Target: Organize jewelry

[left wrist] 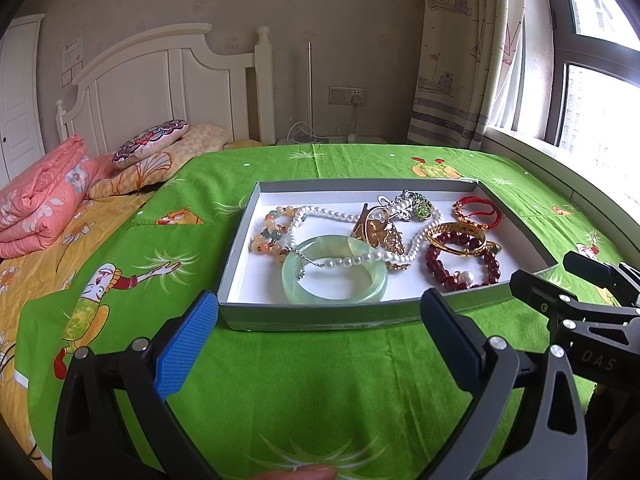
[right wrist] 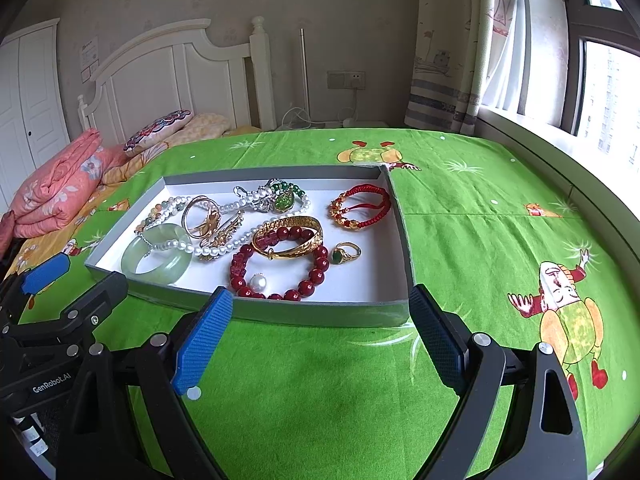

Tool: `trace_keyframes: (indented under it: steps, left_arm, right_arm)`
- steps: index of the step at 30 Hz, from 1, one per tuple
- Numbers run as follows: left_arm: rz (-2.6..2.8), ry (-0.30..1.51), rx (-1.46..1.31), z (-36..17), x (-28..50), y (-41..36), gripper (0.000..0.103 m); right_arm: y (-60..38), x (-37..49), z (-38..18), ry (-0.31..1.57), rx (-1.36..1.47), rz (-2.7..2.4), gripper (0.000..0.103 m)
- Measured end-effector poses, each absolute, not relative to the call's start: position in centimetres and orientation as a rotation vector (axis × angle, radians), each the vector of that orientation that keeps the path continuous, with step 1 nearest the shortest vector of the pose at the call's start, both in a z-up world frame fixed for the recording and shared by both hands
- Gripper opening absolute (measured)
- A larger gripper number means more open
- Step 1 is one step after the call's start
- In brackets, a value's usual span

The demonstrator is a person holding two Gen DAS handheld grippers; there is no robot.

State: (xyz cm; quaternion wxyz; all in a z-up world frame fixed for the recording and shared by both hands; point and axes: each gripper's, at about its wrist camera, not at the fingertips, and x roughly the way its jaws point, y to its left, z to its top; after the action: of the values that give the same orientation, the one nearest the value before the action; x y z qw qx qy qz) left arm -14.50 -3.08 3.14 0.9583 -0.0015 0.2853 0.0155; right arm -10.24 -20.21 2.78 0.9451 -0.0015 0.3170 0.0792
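Lying at twelve o'clock from both spread, empty grippers, the tray (right wrist: 400, 240) runs its long axis across them. Its jade bangle (left wrist: 334, 276) sits nearest the left gripper (left wrist: 319, 320), the red bead bracelet (right wrist: 280, 268) nearest the right gripper (right wrist: 320, 316). Green bedsheet (right wrist: 320, 380) underneath; window at two o'clock.

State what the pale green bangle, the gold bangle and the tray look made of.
Pale green bangle: polished jade or glass, translucent with a glossy sheen.
Gold bangle: yellow metal, shiny, patterned surface; gold or plating cannot be told.
Tray: seemingly cardboard, matte grey walls, white inside.
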Motion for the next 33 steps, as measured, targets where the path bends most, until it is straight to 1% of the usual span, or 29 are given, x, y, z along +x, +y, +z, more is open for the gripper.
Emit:
trace_keyframes:
  steps: [27,31,33]
  left_arm:
    - [0.091,0.584,0.048,2.86,-14.4,-3.27,0.1]
    - [0.064,0.636,0.024,2.65,-13.95,-2.86,0.1]
    - [0.06,0.675,0.004,2.44,-13.79,-2.56,0.1]
  right_arm:
    - [-19.95,-10.32,2.42,0.655,-0.005,0.169,0.086]
    - [-19.74,-10.54,2.36,0.665,-0.013,0.184,0.086]
    - [-19.35,-10.6,2.36,0.698,-0.048,0.213,0.086]
